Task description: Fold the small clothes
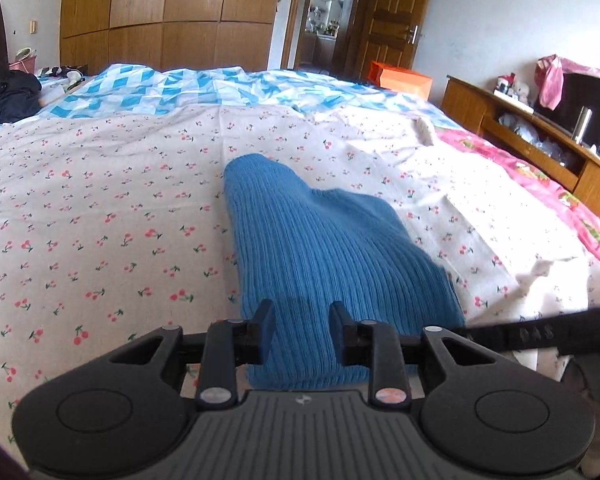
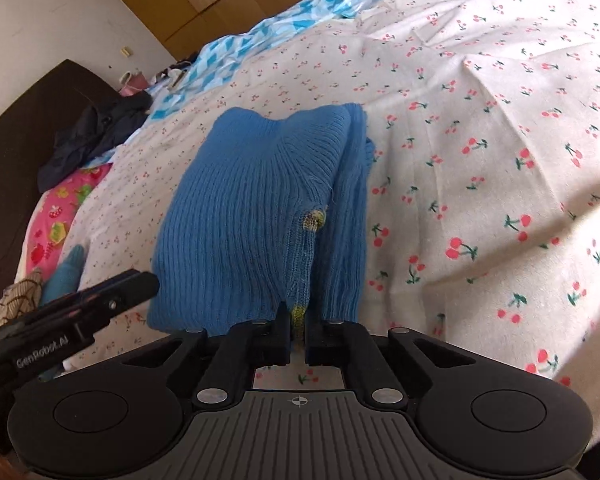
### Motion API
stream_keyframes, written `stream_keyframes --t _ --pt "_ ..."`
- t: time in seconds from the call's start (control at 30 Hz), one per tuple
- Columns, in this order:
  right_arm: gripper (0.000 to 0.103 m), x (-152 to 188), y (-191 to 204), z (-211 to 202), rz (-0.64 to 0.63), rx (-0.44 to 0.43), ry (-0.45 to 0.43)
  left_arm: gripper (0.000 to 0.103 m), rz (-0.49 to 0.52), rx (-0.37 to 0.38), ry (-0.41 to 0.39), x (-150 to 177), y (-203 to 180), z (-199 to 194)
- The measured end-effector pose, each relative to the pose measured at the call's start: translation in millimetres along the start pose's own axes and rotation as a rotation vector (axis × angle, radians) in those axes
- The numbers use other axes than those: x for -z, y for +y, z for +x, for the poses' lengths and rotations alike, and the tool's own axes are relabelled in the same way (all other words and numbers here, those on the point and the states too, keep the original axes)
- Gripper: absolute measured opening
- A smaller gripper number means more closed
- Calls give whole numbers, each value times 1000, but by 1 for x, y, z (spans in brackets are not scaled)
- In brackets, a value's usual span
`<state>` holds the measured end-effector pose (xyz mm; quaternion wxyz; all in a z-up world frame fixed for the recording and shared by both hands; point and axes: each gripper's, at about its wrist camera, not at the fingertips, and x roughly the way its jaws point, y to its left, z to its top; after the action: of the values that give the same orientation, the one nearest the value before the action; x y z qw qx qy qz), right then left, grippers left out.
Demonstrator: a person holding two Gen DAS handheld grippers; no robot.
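1. Fingers of the right gripper (image 2: 298, 334) are pinched together on the near edge of the blue rib-knit garment (image 2: 260, 216); a yellow-green patch of knit sits right between the pads.
2. Left gripper (image 1: 302, 330) has its fingers parted, with the same garment's near hem lying between and under them; whether the pads press the cloth is hard to tell, and they look clear of it.
3. From both sets of fingers the garment runs straight ahead, its long axis pointing away, lying on the cherry-print bedsheet (image 1: 100, 208).
4. Both grippers sit at the near hem; the right one alone has hold.
5. Knit looks thick, soft and already doubled, with a folded strip along the right side.
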<state>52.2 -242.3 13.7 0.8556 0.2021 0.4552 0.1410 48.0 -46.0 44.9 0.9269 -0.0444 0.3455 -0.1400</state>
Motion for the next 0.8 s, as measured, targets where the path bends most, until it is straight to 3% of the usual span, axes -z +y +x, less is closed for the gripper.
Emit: stream_keyframes --t 0.17,0.27,0.33,0.47,0.63,0.67,0.8 --pt "4 14 6 -1 -20 37 26 38 19 -12 62 6 -1 30" --pt "6 9 11 -5 -27 53 29 38 40 -17 54 12 -3 31" --pt "14 2 17 -16 -37 59 15 38 35 -12 43 12 -2 29" --pt "15 -14 35 -36 -114 126 -72 38 -15 6 30 12 6 28" --pt "26 -45 34 1 -97 181 -95 39 -20 9 22 14 8 26" --pt "32 -51 31 11 -77 186 -98 39 -20 7 22 15 8 26" --pt "45 -71 16 38 1 163 -124 39 -7 2 15 18 7 25"
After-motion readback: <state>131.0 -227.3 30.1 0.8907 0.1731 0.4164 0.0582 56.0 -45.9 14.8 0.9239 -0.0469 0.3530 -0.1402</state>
